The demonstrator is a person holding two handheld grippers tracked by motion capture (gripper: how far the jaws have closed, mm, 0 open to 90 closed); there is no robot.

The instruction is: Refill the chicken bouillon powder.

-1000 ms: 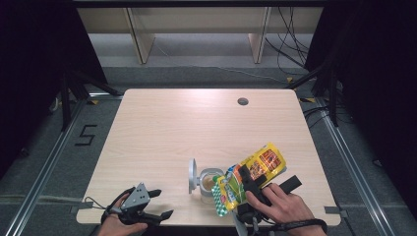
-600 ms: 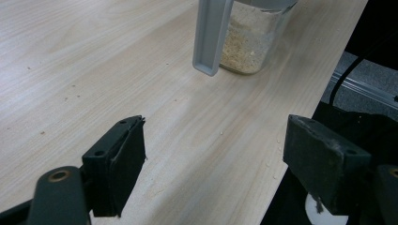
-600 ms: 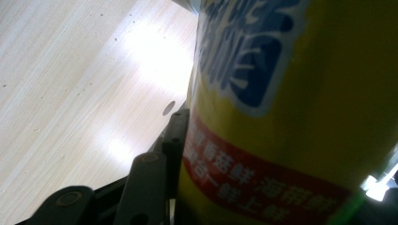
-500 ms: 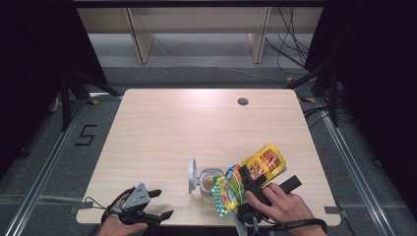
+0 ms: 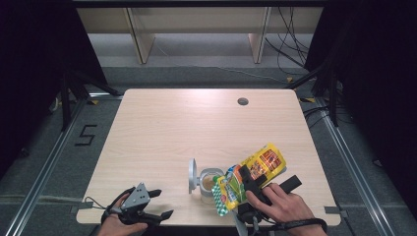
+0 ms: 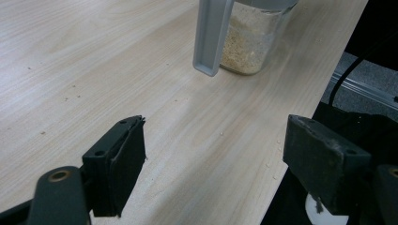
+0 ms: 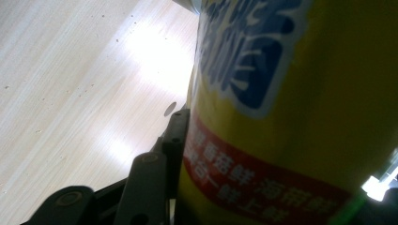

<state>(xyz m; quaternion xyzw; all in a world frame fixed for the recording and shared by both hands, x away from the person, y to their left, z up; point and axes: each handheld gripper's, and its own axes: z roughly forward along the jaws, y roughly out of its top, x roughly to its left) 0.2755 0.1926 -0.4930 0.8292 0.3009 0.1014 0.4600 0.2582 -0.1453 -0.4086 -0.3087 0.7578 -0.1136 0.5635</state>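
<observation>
Table (image 5: pixel 187 128) evenly lit from overhead, surroundings dark. Glare patches on wood at 10 o'clock in right gripper view; yellow pouch (image 7: pixel 291 117) close-up blurred.

Far tabletop (image 5: pixel 196 123) open — jar (image 5: pixel 209 181) and pouch (image 5: pixel 251 174) crowd the near edge.

Bench (image 5: pixel 187 128): carries every item; all of them sit along its near edge.
Jar (image 5: pixel 209 183): stands upright on the bench, near edge, right of centre.
Lid (image 5: pixel 193 175): hinged up at the jar's left side, standing on edge.
Pouch (image 5: pixel 253 172): tilted, just right of the jar; its lower end hangs at the jar's mouth.
Right tongs (image 5: pixel 248 181): clamped around the pouch, at the near right.
Left tongs (image 5: pixel 155 204): at the near left corner, well apart from the jar, nothing between them.
</observation>
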